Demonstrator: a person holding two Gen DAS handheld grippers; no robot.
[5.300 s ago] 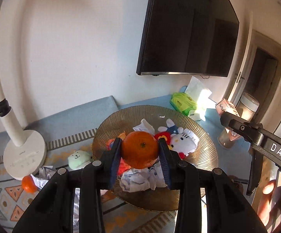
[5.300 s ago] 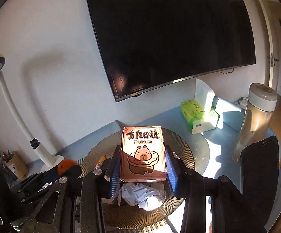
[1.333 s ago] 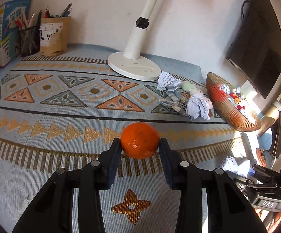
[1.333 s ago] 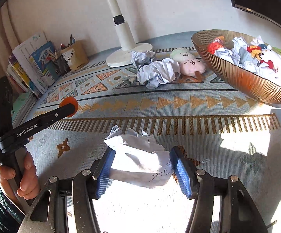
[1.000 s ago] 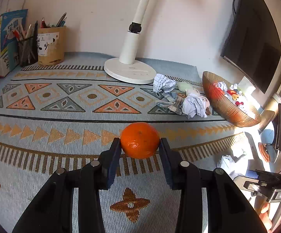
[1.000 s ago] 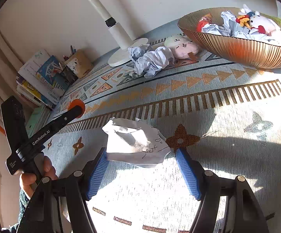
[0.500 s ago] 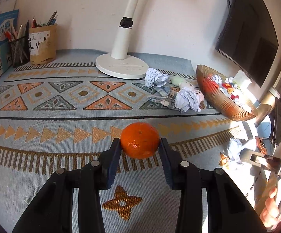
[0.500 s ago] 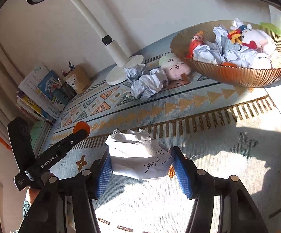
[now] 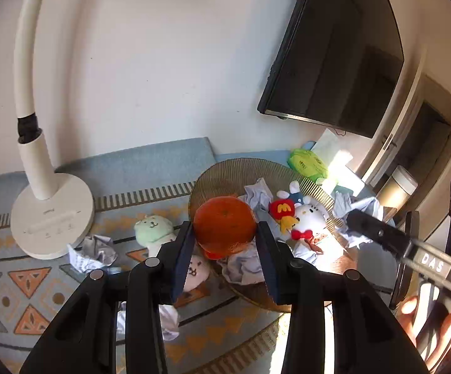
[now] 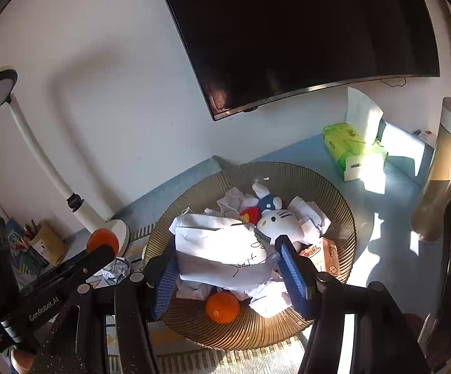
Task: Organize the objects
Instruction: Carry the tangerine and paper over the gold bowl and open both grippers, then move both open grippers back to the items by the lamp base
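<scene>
Left wrist view: your left gripper (image 9: 225, 243) is clenched on the orange (image 9: 224, 222), as it was half a second ago, but the backdrop has changed. Then the orange hung over open mat with the bowl (image 9: 222, 174) far off to the right; now it sits over the bowl's near-left rim. Inside the bowl, right of the orange, lie a red plush (image 9: 282, 208), a white plush (image 9: 311, 218) and crumpled papers. Left of the bowl, on the mat (image 9: 22, 280), are a green plush (image 9: 152, 226) and the lamp (image 9: 50, 218).

Right wrist view: your right gripper (image 10: 228, 268) grips the paper wad (image 10: 222, 252), both pads pressing its sides. Half a second ago the wad was over the mat, short of the bowl (image 10: 334, 205); now it is above the bowl's middle. A second orange (image 10: 222, 307) rests in the bowl near its front rim, and a small box (image 10: 320, 255) lies at the right, its print hard to read. Beyond the bowl stands a tissue pack (image 10: 347, 146).
</scene>
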